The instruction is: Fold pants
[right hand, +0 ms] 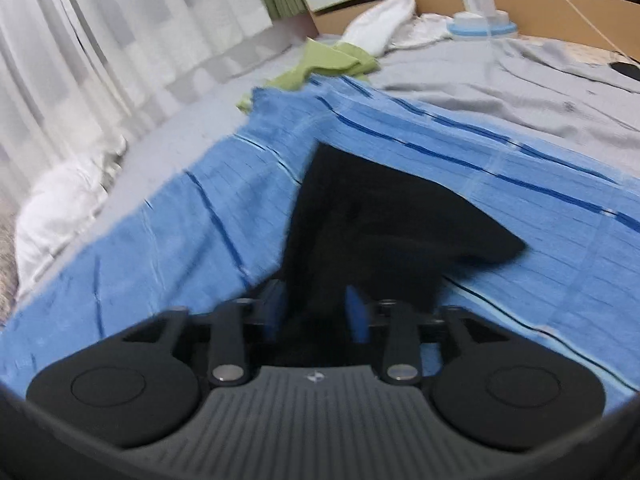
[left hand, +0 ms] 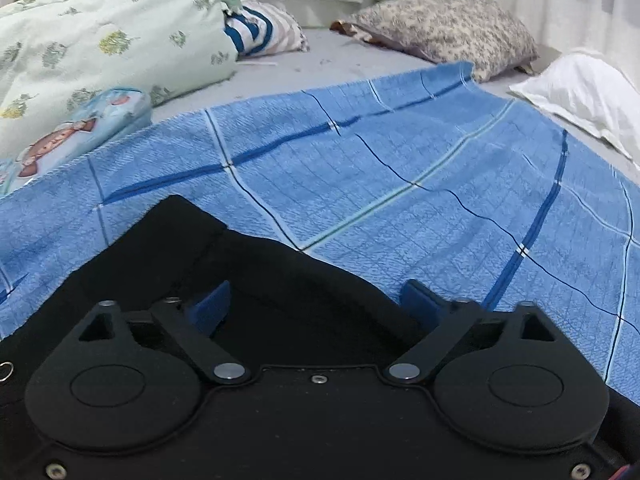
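The black pants lie on a blue checked blanket spread over the bed. My left gripper hangs just above the near part of the pants, its blue pads wide apart and pressing on nothing. In the right wrist view the pants stretch away as a dark wedge across the blanket, with one corner pointing right. A strip of that black cloth runs between the blue pads of my right gripper, which stand apart on either side of it. This view is slightly blurred.
A pale floral quilt, a striped cloth and a cartoon-print case sit at the left. A patterned pillow and a white pillow lie beyond the blanket. A green cloth, white cloth and chargers lie near the headboard.
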Action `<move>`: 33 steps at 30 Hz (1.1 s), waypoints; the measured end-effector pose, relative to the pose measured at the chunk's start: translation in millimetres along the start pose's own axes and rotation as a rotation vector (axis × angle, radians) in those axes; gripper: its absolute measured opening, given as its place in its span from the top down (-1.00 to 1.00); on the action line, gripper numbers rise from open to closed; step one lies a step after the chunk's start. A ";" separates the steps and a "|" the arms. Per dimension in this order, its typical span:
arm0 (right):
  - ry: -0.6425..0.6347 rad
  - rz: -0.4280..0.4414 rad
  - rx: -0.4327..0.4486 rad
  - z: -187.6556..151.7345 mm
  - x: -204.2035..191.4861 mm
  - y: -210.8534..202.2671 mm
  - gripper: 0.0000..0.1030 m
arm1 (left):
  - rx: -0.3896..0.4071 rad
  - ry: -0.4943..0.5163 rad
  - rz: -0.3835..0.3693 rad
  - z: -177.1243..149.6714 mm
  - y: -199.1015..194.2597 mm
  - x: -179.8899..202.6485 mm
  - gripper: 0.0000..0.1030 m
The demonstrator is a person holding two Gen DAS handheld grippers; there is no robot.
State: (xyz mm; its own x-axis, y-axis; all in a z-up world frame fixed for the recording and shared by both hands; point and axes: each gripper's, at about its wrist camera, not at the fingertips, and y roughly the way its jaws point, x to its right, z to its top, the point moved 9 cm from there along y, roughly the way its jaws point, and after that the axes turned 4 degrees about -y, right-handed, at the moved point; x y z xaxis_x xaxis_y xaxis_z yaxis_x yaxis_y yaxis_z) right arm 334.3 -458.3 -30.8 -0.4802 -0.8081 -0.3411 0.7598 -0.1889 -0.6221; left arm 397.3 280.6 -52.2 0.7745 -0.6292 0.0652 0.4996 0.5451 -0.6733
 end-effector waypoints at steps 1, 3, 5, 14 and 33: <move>-0.011 0.002 0.005 2.3 -7.0 5.6 -0.23 | 0.005 0.001 -0.002 0.5 -1.1 -1.3 -0.57; -0.047 -0.018 -0.001 1.5 -20.7 18.0 -0.41 | 0.006 0.000 -0.010 1.2 -2.5 -3.5 -0.51; -0.115 -0.061 -0.013 -2.5 -34.8 31.5 -0.51 | 0.003 -0.003 -0.018 2.1 -2.6 -4.7 -0.51; -0.185 -0.249 -0.005 -7.0 -48.0 51.4 0.93 | 0.034 -0.014 -0.049 6.3 -13.6 -6.8 0.96; -0.068 -0.119 0.062 -18.1 75.5 -136.2 0.94 | -0.045 -0.018 -0.323 -2.6 -146.7 -123.5 0.97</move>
State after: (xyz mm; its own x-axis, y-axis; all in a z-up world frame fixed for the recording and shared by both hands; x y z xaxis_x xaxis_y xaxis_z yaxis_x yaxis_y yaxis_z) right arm 186.7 -483.5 15.4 -0.5392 -0.8136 -0.2174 0.7258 -0.3181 -0.6099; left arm 227.4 276.9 36.6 0.5859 -0.7555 0.2932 0.7029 0.2937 -0.6478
